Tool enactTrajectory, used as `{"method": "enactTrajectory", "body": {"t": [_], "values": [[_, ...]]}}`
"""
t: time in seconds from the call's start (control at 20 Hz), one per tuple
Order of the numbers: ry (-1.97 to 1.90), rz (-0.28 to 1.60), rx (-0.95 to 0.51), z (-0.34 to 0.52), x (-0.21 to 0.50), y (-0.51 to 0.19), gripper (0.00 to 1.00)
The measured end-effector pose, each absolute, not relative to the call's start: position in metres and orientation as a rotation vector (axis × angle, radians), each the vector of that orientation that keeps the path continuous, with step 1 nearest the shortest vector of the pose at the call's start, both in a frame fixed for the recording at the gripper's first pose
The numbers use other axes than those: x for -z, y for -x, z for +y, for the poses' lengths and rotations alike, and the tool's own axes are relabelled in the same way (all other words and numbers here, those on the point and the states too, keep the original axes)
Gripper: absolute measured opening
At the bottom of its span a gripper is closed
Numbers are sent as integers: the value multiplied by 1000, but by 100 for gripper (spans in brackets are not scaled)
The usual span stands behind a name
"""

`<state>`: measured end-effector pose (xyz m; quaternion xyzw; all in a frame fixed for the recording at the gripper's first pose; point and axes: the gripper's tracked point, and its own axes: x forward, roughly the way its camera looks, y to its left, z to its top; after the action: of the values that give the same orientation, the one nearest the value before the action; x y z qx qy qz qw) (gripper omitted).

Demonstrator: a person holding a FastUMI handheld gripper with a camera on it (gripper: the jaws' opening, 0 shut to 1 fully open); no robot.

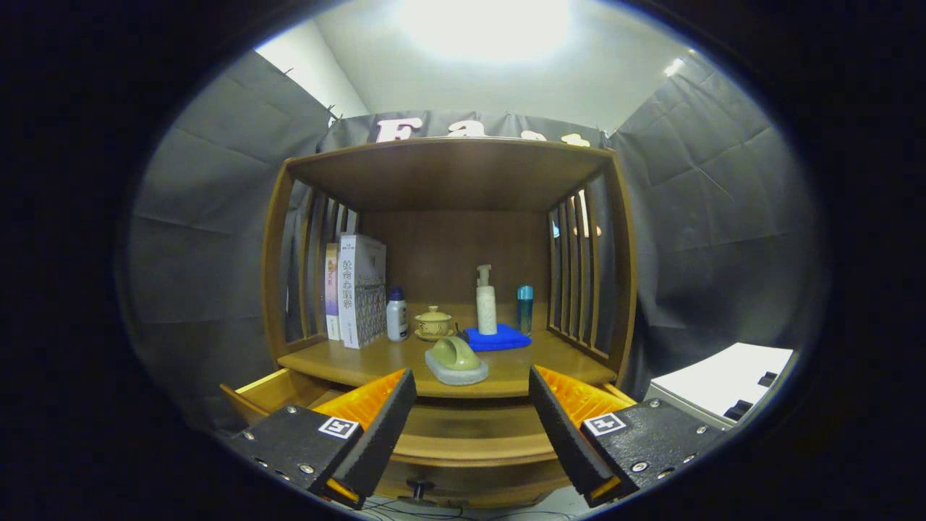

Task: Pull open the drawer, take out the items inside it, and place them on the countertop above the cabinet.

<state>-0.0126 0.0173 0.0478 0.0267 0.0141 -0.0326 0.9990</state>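
The drawer point(463, 434) is seen pulled out of the cabinet point(448, 181), directly between and below the fingers, with its knob point(419, 489) facing the camera at the near front panel. The opening step is therefore judged to be done. The inside of the drawer is largely hidden behind the fingers and the front edge of the tabletop point(340, 362), so whether anything is left in it cannot be told.

The fingers of the gripper point(470, 427) are spread wide apart and nothing is held between them.

Just beyond the fingertips, at the front edge of the tabletop, a green scoop-shaped object on a grey base point(456, 360) is set down; it may be judged an item already taken out, though this cannot be confirmed. Its long axis runs roughly across the gap between the fingers, slightly slanted, with the raised rounded end toward the left finger and the base stretching toward the right finger.

Farther beyond, toward the back of the shelf, books point(358, 289), a white bottle point(396, 315), a lidded cup point(433, 323), a pump bottle point(486, 304) standing on a blue cloth point(499, 338), and a blue-capped bottle point(525, 307) are arranged upright.

What is judged to remain is a check of the drawer and the lifting out of anything still there.
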Motion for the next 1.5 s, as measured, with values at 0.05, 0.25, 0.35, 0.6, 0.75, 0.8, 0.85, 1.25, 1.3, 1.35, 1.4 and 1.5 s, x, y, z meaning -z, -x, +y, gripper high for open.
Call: {"method": "enactTrajectory", "body": {"t": [0.05, 0.25, 0.35, 0.6, 0.75, 0.8, 0.85, 1.25, 1.3, 1.35, 1.4, 1.5], "values": [[-52, 39, 64, 19, -40, 18, 97], [-19, 75, 30, 37, -10, 37, 97], [-10, 86, 15, 45, 2, 45, 97], [-23, 141, -9, 63, 36, 55, 97], [-43, 201, -9, 67, 63, 53, 97], [-44, 220, -10, 68, 71, 50, 97], [-42, 234, -6, 67, 77, 48, 97], [-21, 262, 3, 74, 89, 31, 95], [-24, 257, 8, 74, 86, 31, 95], [-30, 264, 20, 72, 86, 28, 94], [-30, 273, 23, 72, 88, 30, 94], [-28, 273, 23, 72, 87, 24, 94]]}}
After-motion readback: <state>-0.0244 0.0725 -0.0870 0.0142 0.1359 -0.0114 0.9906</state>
